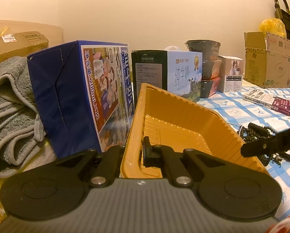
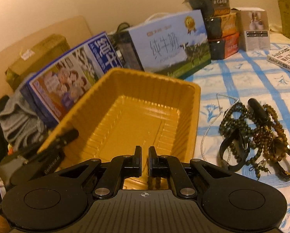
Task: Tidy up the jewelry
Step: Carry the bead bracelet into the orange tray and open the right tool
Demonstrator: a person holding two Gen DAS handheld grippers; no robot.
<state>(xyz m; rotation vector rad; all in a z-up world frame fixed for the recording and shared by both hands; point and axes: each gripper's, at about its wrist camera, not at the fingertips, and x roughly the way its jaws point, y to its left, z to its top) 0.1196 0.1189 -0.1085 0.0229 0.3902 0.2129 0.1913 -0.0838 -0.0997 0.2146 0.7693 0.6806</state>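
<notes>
The left gripper [image 1: 134,151] sits closest to its camera, its jaws pinched on the near rim of the yellow tray [image 1: 183,120], 1 finger inside the wall and the other outside it, holding the tray tipped up at that corner. In the right wrist view, the right gripper [image 2: 144,160] hovers above the tray's near edge with its 2 fingers almost together, a thin gap between them. A short string of dark beads [image 2: 153,180] shows just below the fingers, but whether the pads pinch it cannot be told from this angle.

Beyond the grippers, the tray's ribbed floor looks bare; no jewelry lies in the visible part of it. To its right, on the blue-checked cloth [image 2: 252,73], the jewelry pile [image 2: 255,134] waits well apart from the tray: tangled green and brown bead strands, a dark strap, a black cylindrical piece and a thin silver chain [image 2: 209,128] trailing toward the tray's side.

Behind the tray stand 2 milk cartons [image 2: 170,42], with a grey towel [image 1: 10,104] at the left.

Judging by this, the task is barely begun: the tray is steadied, and nearly all pieces remain to be moved into it.
</notes>
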